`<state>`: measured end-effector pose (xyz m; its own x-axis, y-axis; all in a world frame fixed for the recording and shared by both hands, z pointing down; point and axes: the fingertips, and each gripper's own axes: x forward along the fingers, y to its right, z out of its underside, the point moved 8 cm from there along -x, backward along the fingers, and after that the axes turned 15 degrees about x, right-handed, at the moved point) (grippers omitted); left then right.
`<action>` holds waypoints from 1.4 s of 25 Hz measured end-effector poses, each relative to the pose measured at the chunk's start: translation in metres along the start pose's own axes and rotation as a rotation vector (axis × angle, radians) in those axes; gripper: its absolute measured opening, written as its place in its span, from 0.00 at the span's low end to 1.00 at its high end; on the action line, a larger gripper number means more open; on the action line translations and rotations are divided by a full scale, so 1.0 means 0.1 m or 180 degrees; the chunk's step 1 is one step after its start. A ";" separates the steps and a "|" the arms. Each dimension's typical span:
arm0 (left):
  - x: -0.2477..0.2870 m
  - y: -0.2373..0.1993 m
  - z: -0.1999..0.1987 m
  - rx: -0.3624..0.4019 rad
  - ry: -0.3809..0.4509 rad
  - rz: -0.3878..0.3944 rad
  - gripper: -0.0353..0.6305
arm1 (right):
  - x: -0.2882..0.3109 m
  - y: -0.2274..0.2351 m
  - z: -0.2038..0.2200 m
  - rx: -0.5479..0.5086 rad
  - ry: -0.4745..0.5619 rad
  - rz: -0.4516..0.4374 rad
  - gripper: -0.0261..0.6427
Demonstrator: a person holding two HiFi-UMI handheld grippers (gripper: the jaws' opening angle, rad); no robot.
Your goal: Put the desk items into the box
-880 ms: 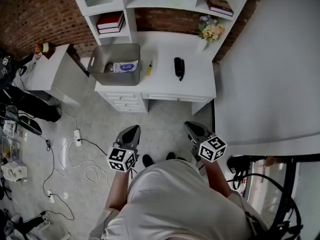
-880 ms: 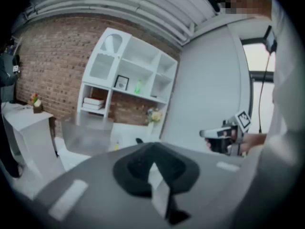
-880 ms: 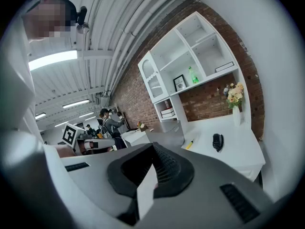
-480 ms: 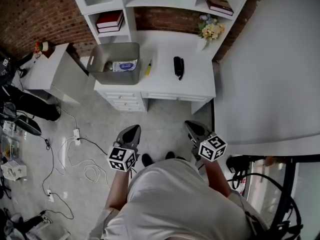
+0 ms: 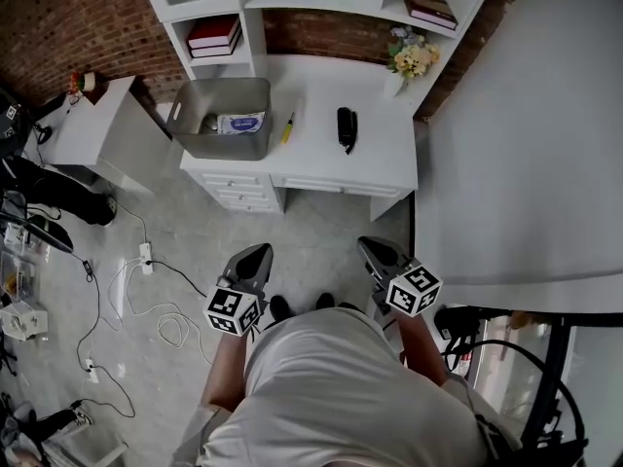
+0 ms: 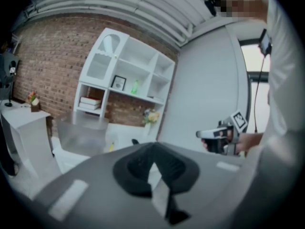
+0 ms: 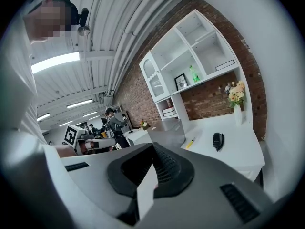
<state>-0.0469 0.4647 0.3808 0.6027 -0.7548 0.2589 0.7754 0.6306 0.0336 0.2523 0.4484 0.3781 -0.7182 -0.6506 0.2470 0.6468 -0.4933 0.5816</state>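
Upper centre of frame, yellow pen [image 5: 287, 127] & black item [image 5: 347, 128] are lying on surface [image 5: 382, 156]: prob. light, stiff, grab mid-body. Left gripper [image 5: 258, 252], right gripper [image 5: 369, 245] are hanging low, jaws shut, empty.

Grey box [image 5: 220, 117], yellow pen [image 5: 287, 129], white desk [image 5: 382, 159], red-brick wall [image 5: 68, 27].
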 end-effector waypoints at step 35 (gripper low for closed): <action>1.11 -0.77 0.01 -0.0052 0.0001 -0.0118 0.06 | 0.61 0.93 -0.51 0.0001 -0.0176 0.0070 0.04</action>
<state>-0.0394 0.3327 0.4077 0.5736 -0.7776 0.2575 0.8001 0.5993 0.0275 0.2817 0.3334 0.4073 -0.7169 -0.6282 0.3022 0.6625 -0.4791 0.5757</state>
